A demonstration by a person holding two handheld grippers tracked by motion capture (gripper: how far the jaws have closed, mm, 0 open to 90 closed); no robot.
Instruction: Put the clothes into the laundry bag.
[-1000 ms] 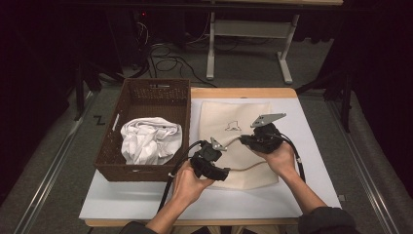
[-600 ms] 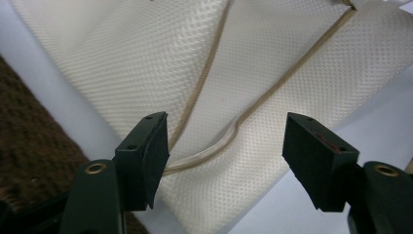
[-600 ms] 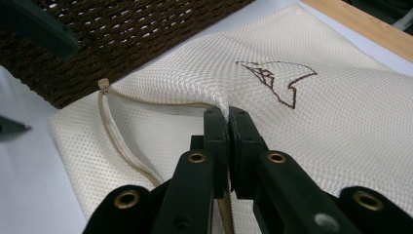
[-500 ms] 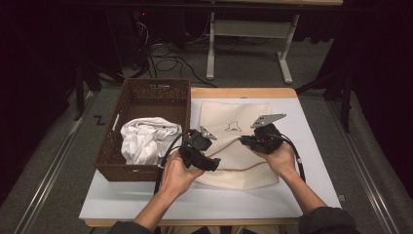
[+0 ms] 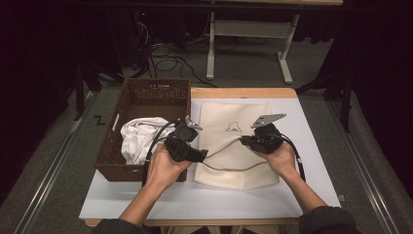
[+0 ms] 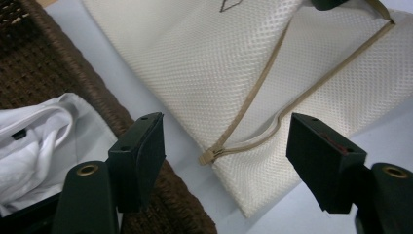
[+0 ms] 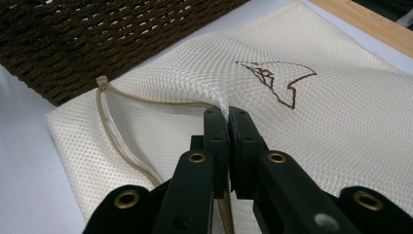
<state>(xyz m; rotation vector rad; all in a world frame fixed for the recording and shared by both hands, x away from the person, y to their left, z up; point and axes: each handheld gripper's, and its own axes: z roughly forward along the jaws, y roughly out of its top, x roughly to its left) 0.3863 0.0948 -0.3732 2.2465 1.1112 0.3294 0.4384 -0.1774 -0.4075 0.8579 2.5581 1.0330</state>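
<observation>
In the high view the jaws are hidden by the hands. The bag (image 5: 229, 146) lies flat on the table (image 5: 311, 195), just beside the basket (image 5: 146, 97). Its edge is pinched tight by the right gripper (image 7: 228, 117). The left gripper (image 6: 224, 146) has just been opened wide, and nothing is held.

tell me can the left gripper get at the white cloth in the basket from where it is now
Probably yes. The left gripper hangs open and empty right beside the basket, whose top is open, and the white cloth lies uncovered at its near end. The basket's near wall is low; nothing else blocks the way.
</observation>
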